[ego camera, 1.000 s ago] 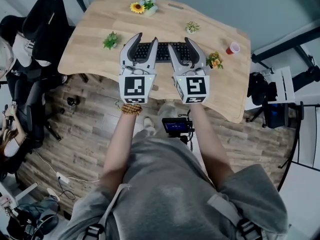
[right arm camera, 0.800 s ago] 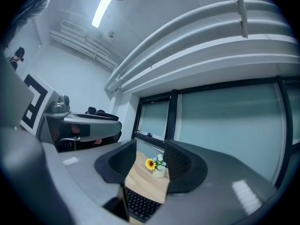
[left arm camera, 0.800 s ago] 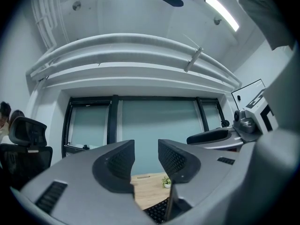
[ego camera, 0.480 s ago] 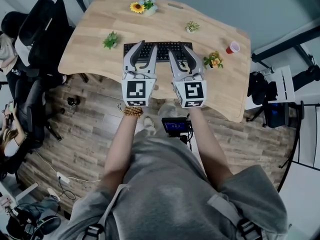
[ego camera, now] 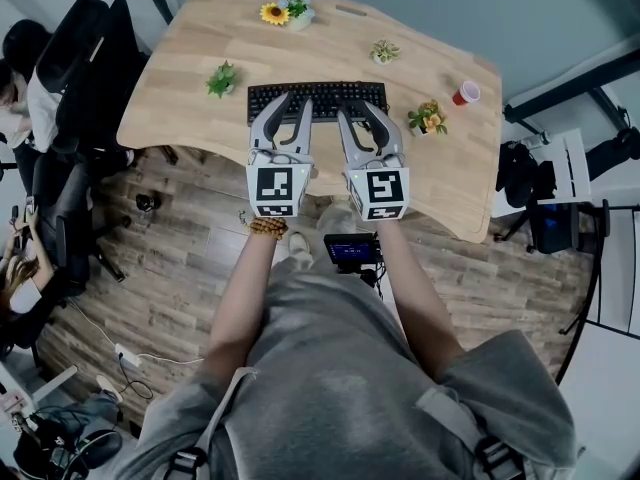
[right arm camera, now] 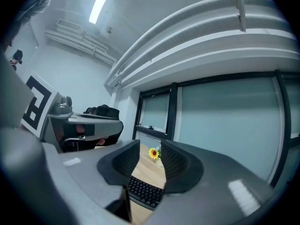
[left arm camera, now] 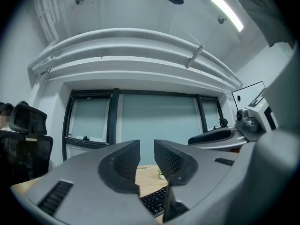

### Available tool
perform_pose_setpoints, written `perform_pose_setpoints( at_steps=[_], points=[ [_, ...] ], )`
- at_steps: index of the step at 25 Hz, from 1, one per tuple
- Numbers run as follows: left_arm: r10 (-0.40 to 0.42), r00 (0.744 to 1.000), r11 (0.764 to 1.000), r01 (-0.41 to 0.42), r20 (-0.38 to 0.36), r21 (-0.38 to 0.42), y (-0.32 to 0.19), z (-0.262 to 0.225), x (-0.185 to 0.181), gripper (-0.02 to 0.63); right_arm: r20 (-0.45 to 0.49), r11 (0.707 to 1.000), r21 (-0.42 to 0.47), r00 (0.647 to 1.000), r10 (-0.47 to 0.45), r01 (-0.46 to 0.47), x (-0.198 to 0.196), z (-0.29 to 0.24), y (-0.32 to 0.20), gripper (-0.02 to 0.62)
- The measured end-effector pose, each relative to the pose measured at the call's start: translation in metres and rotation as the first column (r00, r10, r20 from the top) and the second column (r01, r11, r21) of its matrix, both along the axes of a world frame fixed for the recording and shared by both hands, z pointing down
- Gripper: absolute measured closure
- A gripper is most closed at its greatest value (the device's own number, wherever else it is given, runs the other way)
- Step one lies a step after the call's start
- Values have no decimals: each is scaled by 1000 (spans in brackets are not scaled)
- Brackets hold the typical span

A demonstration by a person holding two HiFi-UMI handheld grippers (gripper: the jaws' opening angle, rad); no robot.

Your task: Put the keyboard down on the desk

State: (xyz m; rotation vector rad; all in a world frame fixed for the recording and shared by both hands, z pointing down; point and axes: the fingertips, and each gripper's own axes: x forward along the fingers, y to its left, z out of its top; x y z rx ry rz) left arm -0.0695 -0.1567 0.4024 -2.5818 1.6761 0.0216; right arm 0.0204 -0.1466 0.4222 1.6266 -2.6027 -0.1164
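From the head view, one black keyboard (ego camera: pixel 316 100) lies flat on the wooden surface (ego camera: pixel 200 48), about midway between its left and right ends. Two tools reach level over the near edge, side by side. The tips of the left tool (ego camera: pixel 293 105) overlap the keyboard's left half, and those of the right tool (ego camera: pixel 358 113) overlap its right half. Four small potted plants stand around the keyboard: a sunflower pot (ego camera: pixel 283 10) at the far edge, a green one (ego camera: pixel 222 79) to the left, another (ego camera: pixel 384 54) far right, and an orange-flowered one (ego camera: pixel 428 119) just right of the keyboard. One red cup (ego camera: pixel 466 95) stands further right.

In the left gripper view, the left tool (left arm camera: pixel 146 161) has just been closing. Its jaws stand a narrow slit apart with nothing pressed between the pads. The keyboard (left arm camera: pixel 152 200) and the bare wood (left arm camera: pixel 147 179) show low in the gap.

In the right gripper view, the right tool (right arm camera: pixel 150 161) has likewise just been closing. It keeps a slim gap and grips nothing. Through the gap show the keyboard (right arm camera: pixel 144 191) lying on the surface (right arm camera: pixel 145 170) and the sunflower (right arm camera: pixel 153 153) beyond.
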Motion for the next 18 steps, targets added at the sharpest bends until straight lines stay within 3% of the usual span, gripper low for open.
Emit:
perform_pose_setpoints(
  at_steps=[18],
  points=[
    [-26,1000,997,27,8,-71,12,42,-3,577,-10,998,-67,1000,-19,18,1,34,17,469]
  ],
)
